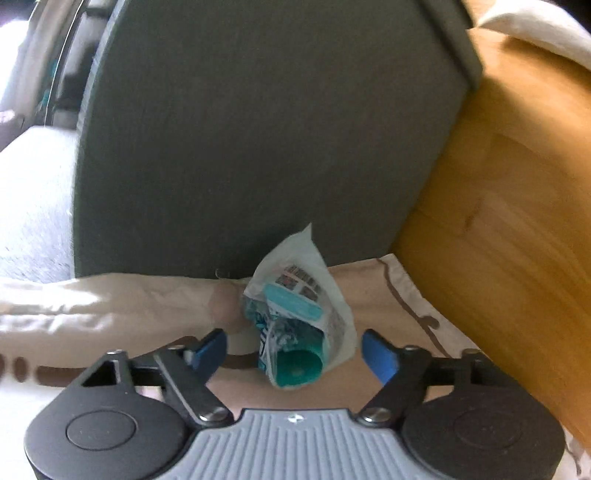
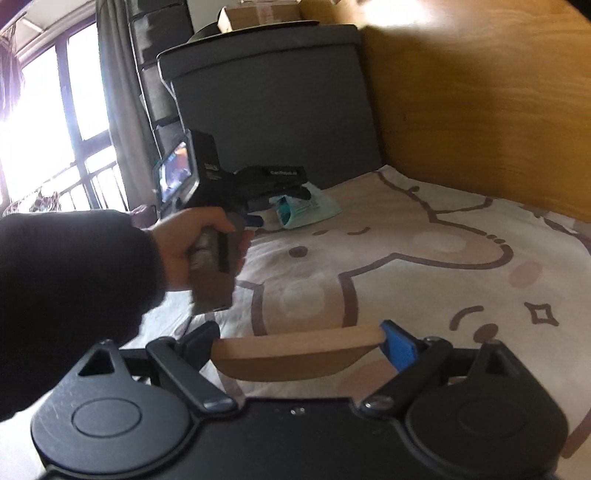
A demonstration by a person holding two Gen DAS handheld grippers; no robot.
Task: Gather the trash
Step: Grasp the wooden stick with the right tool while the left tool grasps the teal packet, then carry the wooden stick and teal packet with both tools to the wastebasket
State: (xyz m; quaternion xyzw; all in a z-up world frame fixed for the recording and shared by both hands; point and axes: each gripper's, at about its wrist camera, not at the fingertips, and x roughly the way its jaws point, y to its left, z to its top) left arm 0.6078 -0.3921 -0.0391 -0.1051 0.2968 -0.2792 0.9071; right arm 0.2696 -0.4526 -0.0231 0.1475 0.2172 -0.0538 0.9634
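Cream bedding [image 2: 424, 266] printed with brown cartoon outlines covers the bed, with a wooden headboard [image 2: 480, 110] along one side and a dark grey upholstered box [image 2: 273, 107] at the far end.

From the left wrist view, the left gripper [image 1: 293, 350] has its blue-padded fingers [image 1: 380, 356] spread wide, one on each side of a crumpled teal-and-white wrapper [image 1: 295, 314]. The wrapper lies on the bedding right at the foot of the grey box, between the fingertips, and neither pad appears to touch it, though the picture is smeared enough that I would not swear to that. Just beside it on the left, the bedding bunches into a soft fold [image 1: 221, 302].

In the right wrist view, the right gripper [image 2: 299, 345] is pinching a flat piece of pale wood [image 2: 291, 358], straight along its top and curved beneath, held crosswise between the two fingers above the bedding. Farther off, the person's left hand [image 2: 199, 243], in a dark sleeve, grips the handle of the other tool, whose camera screen [image 2: 177, 173] glows; the wrapper [image 2: 306, 212] sits just past its tips. A bright window [image 2: 44, 118] with dark bars and a grey curtain [image 2: 118, 103] fills the left side, and a cardboard box [image 2: 258, 16] rests on top of the grey box.
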